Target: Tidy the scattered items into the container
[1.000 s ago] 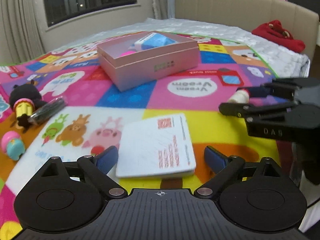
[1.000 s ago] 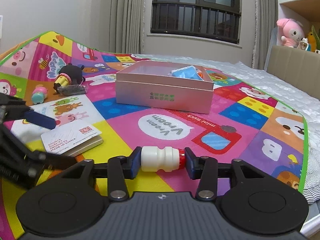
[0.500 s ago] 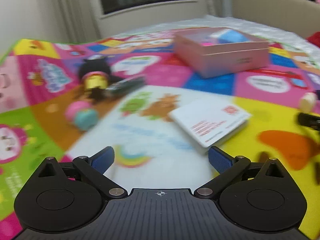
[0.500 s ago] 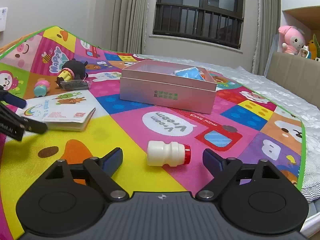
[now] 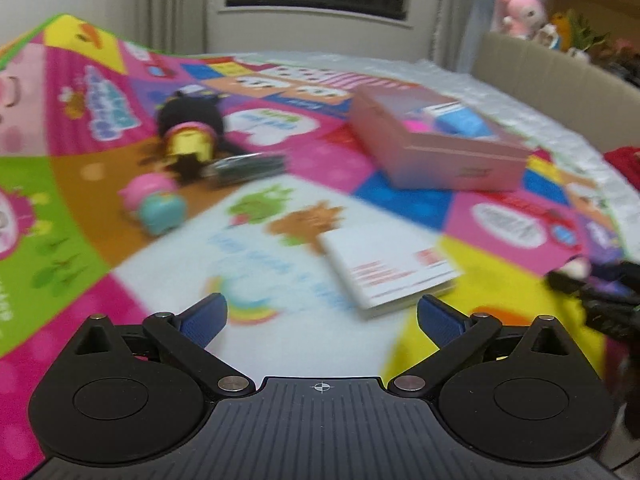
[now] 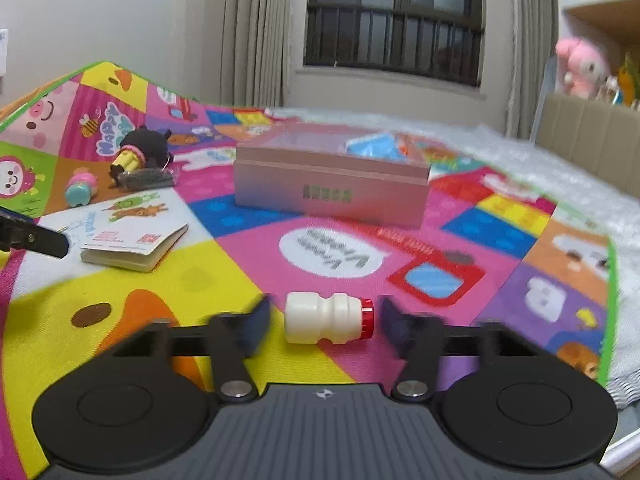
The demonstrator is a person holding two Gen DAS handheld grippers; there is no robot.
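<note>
A small white bottle with a red cap [image 6: 324, 318] lies on its side on the colourful play mat [image 6: 200, 276]. My right gripper [image 6: 325, 320] has a finger at each end of it. Its jaws are closing, blurred, with a thin gap still showing at both ends. The pink open box [image 6: 332, 184] stands further back with blue items inside. My left gripper [image 5: 322, 316] is wide open and holds nothing. It hovers over the mat with a white booklet [image 5: 388, 272] just ahead of its right finger. The right gripper [image 5: 600, 292] shows at that view's right edge.
A black plush toy [image 5: 188, 128], a dark packet [image 5: 248, 166] and a pink and teal toy [image 5: 156, 204] lie together at the left of the mat. The mat covers a bed; a beige headboard [image 6: 592, 136] with plush toys stands at the right.
My right gripper let go of the bottle, spread wide, and is now narrowing around it again. The left gripper rolled and swung left, off the booklet, which now sits ahead to its right.
</note>
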